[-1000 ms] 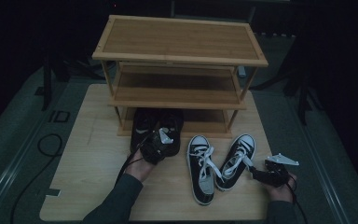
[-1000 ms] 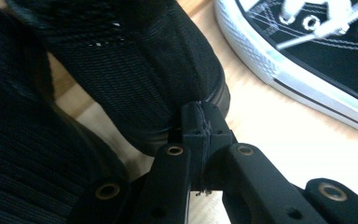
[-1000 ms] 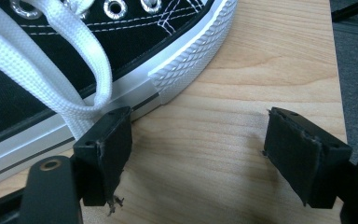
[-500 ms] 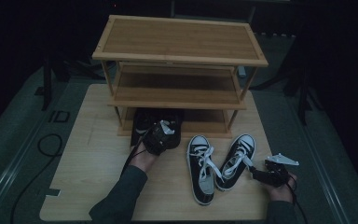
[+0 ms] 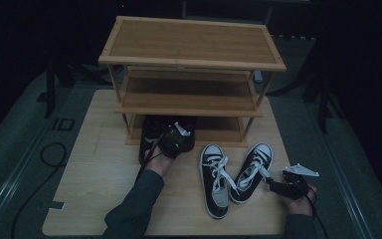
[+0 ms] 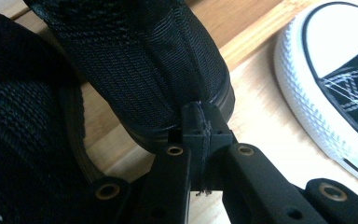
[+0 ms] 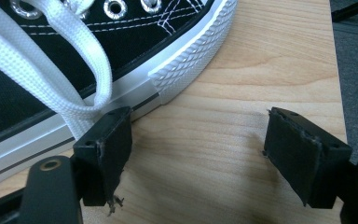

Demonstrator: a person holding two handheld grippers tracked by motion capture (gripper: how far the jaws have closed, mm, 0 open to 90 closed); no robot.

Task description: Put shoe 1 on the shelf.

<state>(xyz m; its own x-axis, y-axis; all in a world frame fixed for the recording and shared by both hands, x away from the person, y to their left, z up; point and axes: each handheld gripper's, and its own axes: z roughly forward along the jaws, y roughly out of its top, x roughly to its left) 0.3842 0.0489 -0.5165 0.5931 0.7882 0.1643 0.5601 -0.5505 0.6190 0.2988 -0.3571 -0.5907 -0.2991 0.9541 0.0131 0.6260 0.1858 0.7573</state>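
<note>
I see a pair of black mesh shoes (image 5: 154,134) at the foot of a wooden rack, toes reaching under its lowest shelf; the right-hand one (image 6: 140,65) has its heel fabric pinched flat and its heel lifted off the tabletop, with the other just beside it. To their right lie two black canvas sneakers with white rubber soles and white laces, one (image 5: 214,179) pointing towards the rack, the other (image 5: 251,169) angled, their heels close together.
</note>
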